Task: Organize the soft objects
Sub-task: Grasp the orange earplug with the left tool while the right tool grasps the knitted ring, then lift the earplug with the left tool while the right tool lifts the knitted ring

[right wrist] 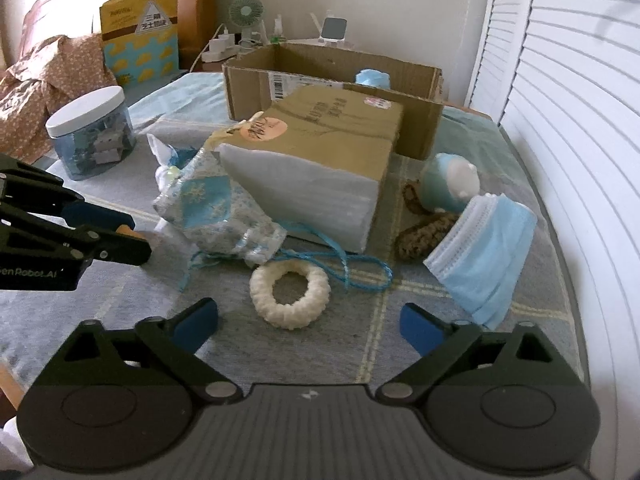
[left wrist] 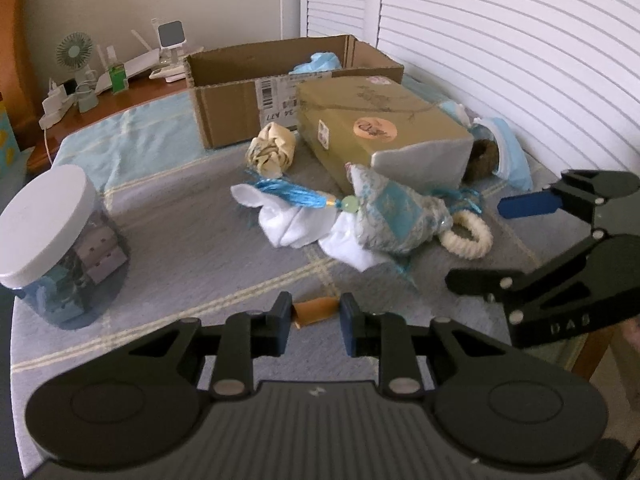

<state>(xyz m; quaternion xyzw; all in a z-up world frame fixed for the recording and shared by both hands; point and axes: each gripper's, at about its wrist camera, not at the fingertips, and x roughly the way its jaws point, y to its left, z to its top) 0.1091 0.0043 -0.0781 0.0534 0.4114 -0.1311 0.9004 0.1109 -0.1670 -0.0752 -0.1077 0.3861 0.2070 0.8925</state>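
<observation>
Our left claw (left wrist: 314, 314) pinches a small tan piece (left wrist: 316, 310), perhaps folded cloth, low over the tabletop (left wrist: 180, 248). Our right claw (right wrist: 310, 322) stands spread with nothing between its pads, just short of the cream ring (right wrist: 290, 294), which lies beside the blue mask (right wrist: 486, 258) and patterned pouch (right wrist: 216, 212).

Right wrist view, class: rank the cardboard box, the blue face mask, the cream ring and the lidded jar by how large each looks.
1. cardboard box
2. blue face mask
3 and 4. lidded jar and cream ring look much alike, and the ring lies nearer the camera, so I leave them unranked.
</observation>
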